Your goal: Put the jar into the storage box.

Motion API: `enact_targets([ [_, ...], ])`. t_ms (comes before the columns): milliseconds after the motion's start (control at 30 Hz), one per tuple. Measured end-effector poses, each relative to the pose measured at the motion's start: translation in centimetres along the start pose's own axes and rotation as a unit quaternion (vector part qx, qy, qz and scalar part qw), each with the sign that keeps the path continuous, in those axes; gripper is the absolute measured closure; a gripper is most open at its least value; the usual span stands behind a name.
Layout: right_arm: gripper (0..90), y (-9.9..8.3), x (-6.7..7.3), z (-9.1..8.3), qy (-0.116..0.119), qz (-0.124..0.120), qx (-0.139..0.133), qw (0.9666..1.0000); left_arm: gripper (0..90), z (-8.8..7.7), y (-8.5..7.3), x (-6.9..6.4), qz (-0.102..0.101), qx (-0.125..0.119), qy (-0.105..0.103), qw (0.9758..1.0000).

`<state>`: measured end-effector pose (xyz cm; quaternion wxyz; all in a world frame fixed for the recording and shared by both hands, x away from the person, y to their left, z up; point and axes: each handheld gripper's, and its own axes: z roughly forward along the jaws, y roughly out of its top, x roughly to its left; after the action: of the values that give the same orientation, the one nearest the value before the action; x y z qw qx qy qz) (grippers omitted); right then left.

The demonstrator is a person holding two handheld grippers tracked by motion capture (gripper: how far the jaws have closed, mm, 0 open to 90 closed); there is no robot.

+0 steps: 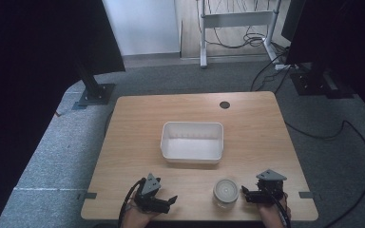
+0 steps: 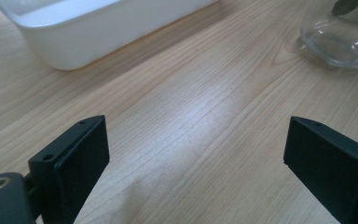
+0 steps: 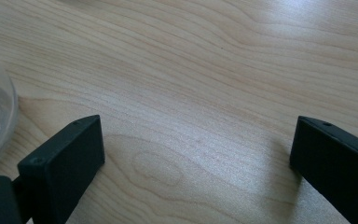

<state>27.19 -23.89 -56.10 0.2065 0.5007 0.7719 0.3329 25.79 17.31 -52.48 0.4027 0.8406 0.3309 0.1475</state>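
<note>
Two hand-held grippers are resting low at the near edge of the table [image 1: 133, 118], one toward each near corner. The left hand-held gripper [image 1: 164, 202] is sitting near the near-left corner with its jaws spread wide apart and nothing between them; in the left gripper view its jaws are framing bare wood, with the white tub [image 2: 98, 28] lying ahead toward the table's middle and the glass jar [image 2: 340, 42] off toward the upper right. The right hand-held gripper [image 1: 247, 194] is lying toward the near-right corner, its jaws likewise spread and empty; in the right gripper view only the curved edge of the jar is showing at the left, just beside the left jaw.

In the high view, the white tub [image 1: 192, 142], an empty rectangular container, is sitting at the centre of the table. The glass jar [image 1: 225, 192] is standing upright close to the near edge, between the two grippers and just beside the right one, apart from the tub. A small dark round hole [image 1: 225, 104] is showing near the far edge.
</note>
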Motion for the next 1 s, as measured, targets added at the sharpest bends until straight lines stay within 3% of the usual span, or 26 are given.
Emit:
enact_targets([
  [400, 2.4, 0.0, 0.0, 0.0, 0.000, 0.000, 0.000, 1.0000, 5.8, 0.7, 0.6, -1.3, 0.010, -0.002, -0.016, 0.9998],
  [1000, 2.4, 0.0, 0.0, 0.0, 0.000, 0.000, 0.000, 1.0000, 5.5, 2.9, 2.1, -3.9, 0.032, -0.008, -0.057, 0.9978],
])
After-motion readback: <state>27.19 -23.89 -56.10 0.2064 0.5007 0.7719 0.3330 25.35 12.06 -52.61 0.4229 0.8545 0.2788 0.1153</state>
